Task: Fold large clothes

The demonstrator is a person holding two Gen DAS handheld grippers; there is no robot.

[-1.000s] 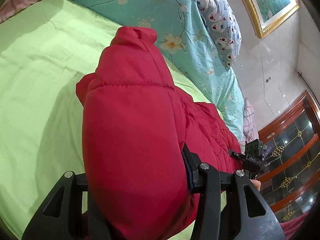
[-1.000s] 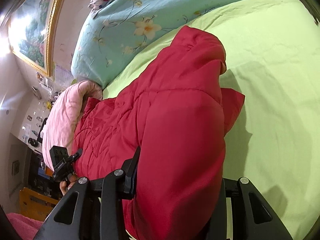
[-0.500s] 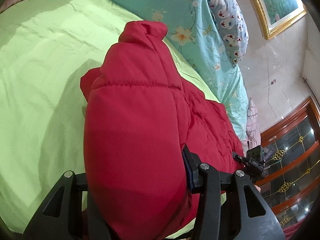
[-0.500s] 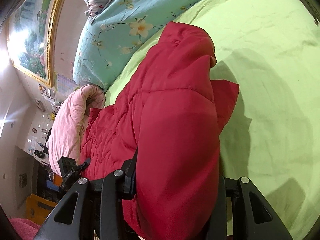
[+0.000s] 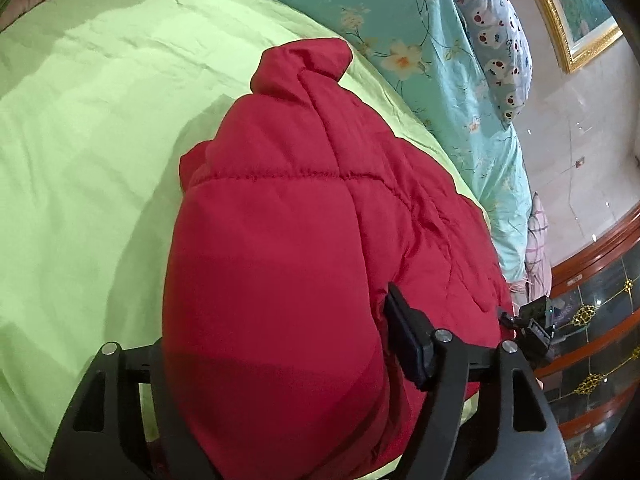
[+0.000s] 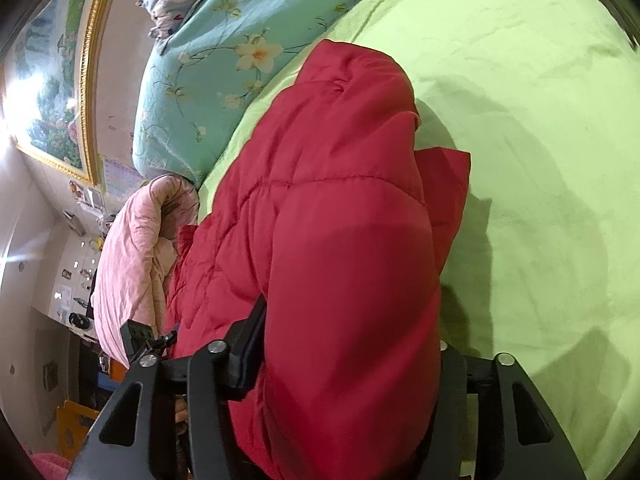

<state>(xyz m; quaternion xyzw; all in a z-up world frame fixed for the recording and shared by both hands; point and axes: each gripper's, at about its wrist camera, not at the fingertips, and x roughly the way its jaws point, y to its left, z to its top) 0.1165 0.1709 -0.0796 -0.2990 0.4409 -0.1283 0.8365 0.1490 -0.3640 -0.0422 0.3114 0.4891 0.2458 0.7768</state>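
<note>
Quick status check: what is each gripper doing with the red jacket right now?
Left gripper: jaws just opening, red padded jacket bulging between them; whether the pads grip cannot be told.
Right gripper: same, opening around the jacket; grip cannot be told.

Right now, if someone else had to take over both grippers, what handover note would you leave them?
Left gripper: jaws have just been opening; a puffy fold of the red padded jacket still fills the gap between them.
Right gripper: the same, jaws just opening with the jacket's other end bulging between them.
Jacket: bunched in a thick roll on the green sheet, near the teal floral quilt; the pink quilt lies beside it.
Done: jacket folded over and brought down to the bed.
Left: finish the release, draw both grippers back, then check and tidy the fold.
</note>
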